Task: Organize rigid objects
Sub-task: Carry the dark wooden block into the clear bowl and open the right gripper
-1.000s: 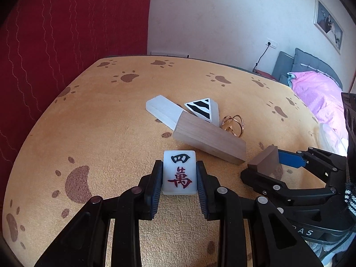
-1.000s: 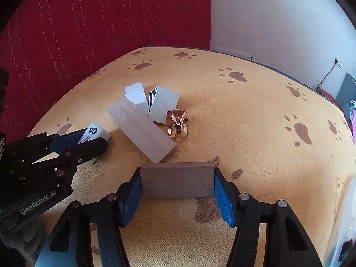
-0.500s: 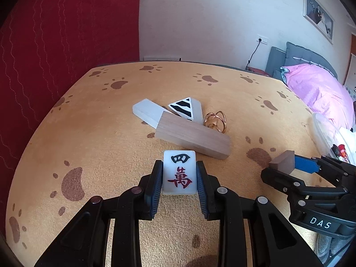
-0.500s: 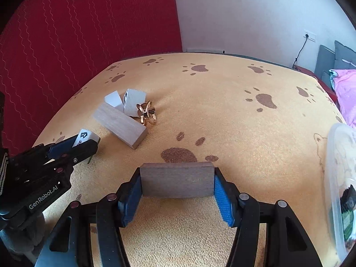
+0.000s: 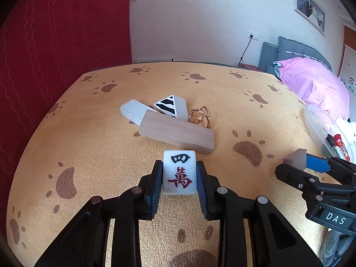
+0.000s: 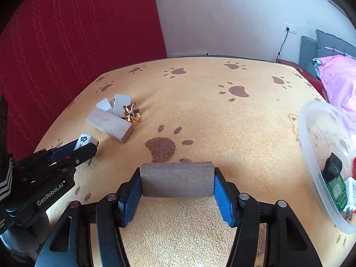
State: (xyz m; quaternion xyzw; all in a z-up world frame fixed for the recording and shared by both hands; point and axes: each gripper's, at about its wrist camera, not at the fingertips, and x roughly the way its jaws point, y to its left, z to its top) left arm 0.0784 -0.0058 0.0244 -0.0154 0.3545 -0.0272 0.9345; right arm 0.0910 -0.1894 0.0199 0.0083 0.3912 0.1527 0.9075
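Observation:
My left gripper is shut on a white mahjong tile with black and red characters, held above the orange paw-print cloth. My right gripper is shut on a dark wooden block, gripped by its two ends. In the left wrist view the right gripper shows at the right with the dark block's end. In the right wrist view the left gripper shows at the left, holding the tile. A light wooden block, two white pieces and a gold ring puzzle lie clustered on the cloth.
A clear plastic tub with small items inside stands at the right edge of the cloth. A red curtain hangs at the left. A bed with a pink quilt lies beyond the right side.
Both grippers have swung to the right with their loads. The cluster of pieces now sits further left in the right wrist view, and the plastic tub has come into sight.

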